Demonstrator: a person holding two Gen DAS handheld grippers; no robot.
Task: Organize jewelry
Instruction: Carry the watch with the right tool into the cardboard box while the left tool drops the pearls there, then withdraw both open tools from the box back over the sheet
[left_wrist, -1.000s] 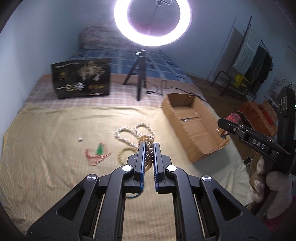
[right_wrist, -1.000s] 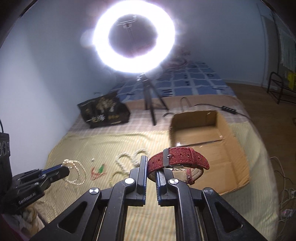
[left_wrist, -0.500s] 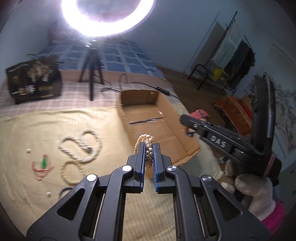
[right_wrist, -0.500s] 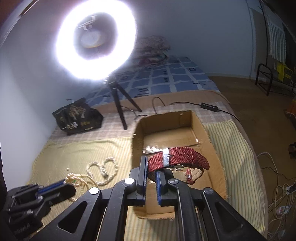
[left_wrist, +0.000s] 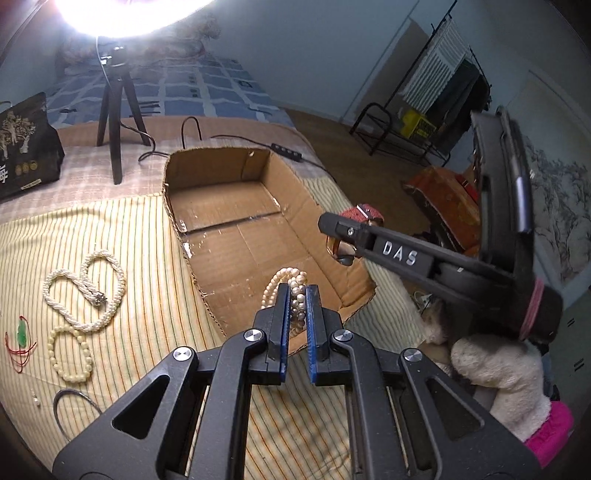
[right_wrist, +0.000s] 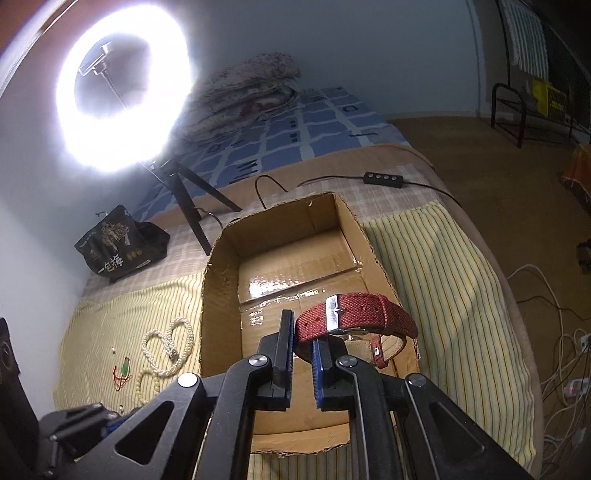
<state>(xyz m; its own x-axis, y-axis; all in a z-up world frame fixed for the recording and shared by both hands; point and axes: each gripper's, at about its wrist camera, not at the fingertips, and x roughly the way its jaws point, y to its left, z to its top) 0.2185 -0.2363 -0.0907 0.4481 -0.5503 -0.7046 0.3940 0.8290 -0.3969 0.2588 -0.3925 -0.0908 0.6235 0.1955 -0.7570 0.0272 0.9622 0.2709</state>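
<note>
Left gripper (left_wrist: 297, 295) pinching a pearl bracelet (left_wrist: 286, 286) between narrow fingers, hanging over the box's (left_wrist: 218, 166) near corner. Right gripper (right_wrist: 303, 332) gripping a red watch (right_wrist: 354, 317) by its strap, hovering above the box floor near its front edge. Necklace (left_wrist: 86, 291), bead bracelet (left_wrist: 70, 354) and pendant (left_wrist: 21, 330) lying on the striped mat (left_wrist: 147, 258) left of the box.

Open-topped cardboard box (right_wrist: 295, 258): bare floor, 4 walls, free entry from above. Ring-light tripod (left_wrist: 114, 122) and cable (left_wrist: 236, 138) stand at 12 o'clock beyond it; necklaces (left_wrist: 85, 291) occupy the mat (left_wrist: 147, 258) at 9 o'clock.
</note>
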